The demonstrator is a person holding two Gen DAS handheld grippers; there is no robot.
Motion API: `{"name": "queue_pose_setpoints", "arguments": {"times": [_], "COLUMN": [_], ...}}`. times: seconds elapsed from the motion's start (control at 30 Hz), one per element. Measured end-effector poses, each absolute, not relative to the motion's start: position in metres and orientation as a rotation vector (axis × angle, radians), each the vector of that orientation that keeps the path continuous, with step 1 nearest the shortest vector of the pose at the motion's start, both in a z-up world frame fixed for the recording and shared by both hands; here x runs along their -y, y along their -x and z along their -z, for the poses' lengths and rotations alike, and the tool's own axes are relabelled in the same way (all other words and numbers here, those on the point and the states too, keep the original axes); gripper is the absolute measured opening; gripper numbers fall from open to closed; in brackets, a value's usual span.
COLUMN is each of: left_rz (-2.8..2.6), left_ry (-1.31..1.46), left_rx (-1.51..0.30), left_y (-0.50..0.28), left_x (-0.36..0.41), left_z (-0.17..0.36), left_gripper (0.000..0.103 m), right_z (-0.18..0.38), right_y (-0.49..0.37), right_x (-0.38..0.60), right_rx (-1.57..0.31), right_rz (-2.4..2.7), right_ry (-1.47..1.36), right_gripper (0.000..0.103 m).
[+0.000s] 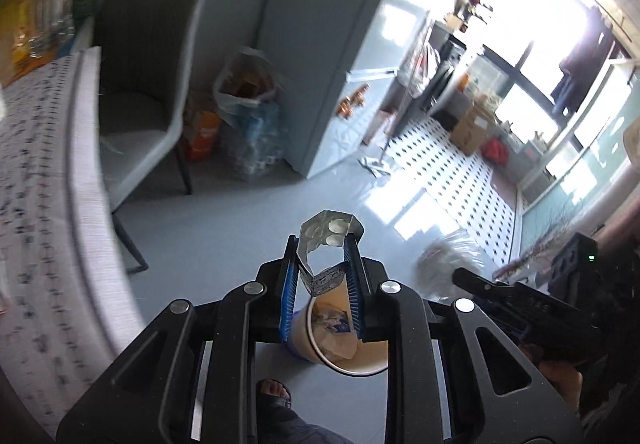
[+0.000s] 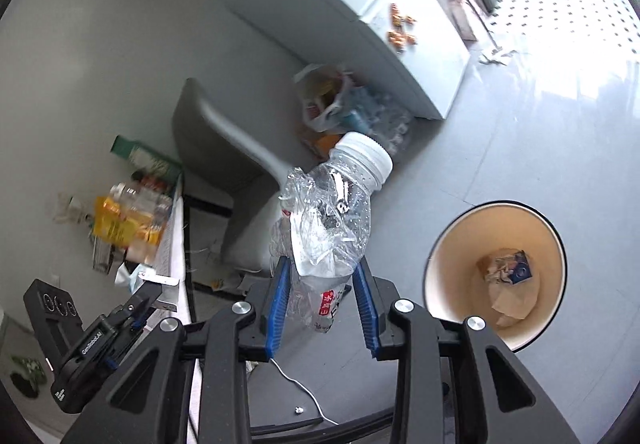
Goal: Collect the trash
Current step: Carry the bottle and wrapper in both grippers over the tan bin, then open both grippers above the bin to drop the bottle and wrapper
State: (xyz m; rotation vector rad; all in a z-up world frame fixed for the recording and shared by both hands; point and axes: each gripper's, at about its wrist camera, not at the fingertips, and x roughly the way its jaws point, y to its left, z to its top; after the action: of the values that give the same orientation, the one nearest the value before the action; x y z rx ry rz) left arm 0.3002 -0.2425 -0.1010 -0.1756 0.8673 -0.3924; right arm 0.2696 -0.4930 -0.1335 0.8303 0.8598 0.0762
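The left gripper [image 1: 322,276] is clenched on a crumpled foil blister pack [image 1: 326,244], carried right above the round waste bin [image 1: 340,340] so it can drop in. The right gripper [image 2: 322,296] is grasping a crushed plastic bottle [image 2: 336,204], cap outward, with the bin just beside it. Beyond, on the grey floor [image 2: 500,148], stand a grey chair [image 1: 160,56] and full bags [image 1: 248,100] beside a pale cabinet [image 1: 320,44]. The cluttered desk [image 1: 36,164] edges the left.
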Motion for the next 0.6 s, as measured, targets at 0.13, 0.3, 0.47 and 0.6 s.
{"name": "queue_pose_setpoints", "arguments": {"times": [0.13, 0.3, 0.47, 0.6], "left_rz": [0.434, 0.474, 0.525, 0.571], "left_ry": [0.136, 0.106, 0.067, 0.030], "left_rx": [-0.905, -0.963, -1.037, -1.079], "left_y": [-0.309, -0.317, -0.320, -0.319], "left_x": [0.274, 0.310, 0.350, 0.382], "left_z": [0.115, 0.134, 0.156, 0.168], "left_gripper": [0.022, 0.022, 0.023, 0.023], "right_z": [0.164, 0.187, 0.197, 0.199], "right_y": [-0.266, -0.245, -0.219, -0.200], "right_x": [0.522, 0.554, 0.581, 0.598], "right_rx": [-0.874, -0.878, -0.867, -0.853], "right_rz": [-0.011, 0.038, 0.105, 0.152], "right_ry": [-0.891, -0.928, -0.954, -0.968], "right_gripper": [0.068, 0.068, 0.068, 0.068]}}
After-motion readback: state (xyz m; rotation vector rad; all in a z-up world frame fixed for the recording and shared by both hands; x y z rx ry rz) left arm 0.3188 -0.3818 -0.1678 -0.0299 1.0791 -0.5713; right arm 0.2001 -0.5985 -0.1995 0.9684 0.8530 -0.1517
